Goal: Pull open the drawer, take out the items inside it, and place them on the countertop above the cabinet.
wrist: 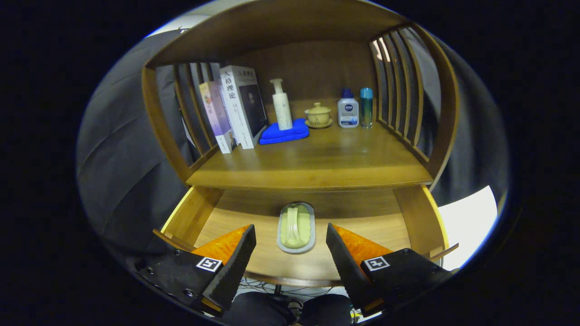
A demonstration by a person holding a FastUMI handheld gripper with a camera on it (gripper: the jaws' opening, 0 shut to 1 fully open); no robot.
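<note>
Progress: drawer point(410, 222) already pulled open under the table point(317, 163); item not yet lifted out; placing on the table above left to do.

Step in hand: likely lining up over the soap dish for a grasp, judging by the fingers set to either side of it.

Gripper: gripper point(290, 246) spread wide, holding nothing; fingers hover above the drawer's front part, apart from the dish.

Soap dish: soap dish point(296, 227) flat on the drawer floor, near the middle, between and just ahead of the fingertips; long side pointing away toward the back of the drawer; far end under the shadow of the table edge.

Look of the dish: oblong with rounded ends, grey rim around a pale green inner part with a raised ridged shape; looks smooth and hard, probably low-sided, so a pinch across the narrow width seems the fitting hold.

Other drawer contents: nothing else visible on the lit part of the drawer floor; back part hidden under the table.

Table above: books point(233, 108) leaning at the left, pump bottle point(282, 105) on a blue cloth point(285, 132), lidded cup point(318, 114), two small bottles point(355, 108) at the right; bare wood at the front, roomy enough for the dish.

Risk: shallow rim may slip from the fingers.
</note>
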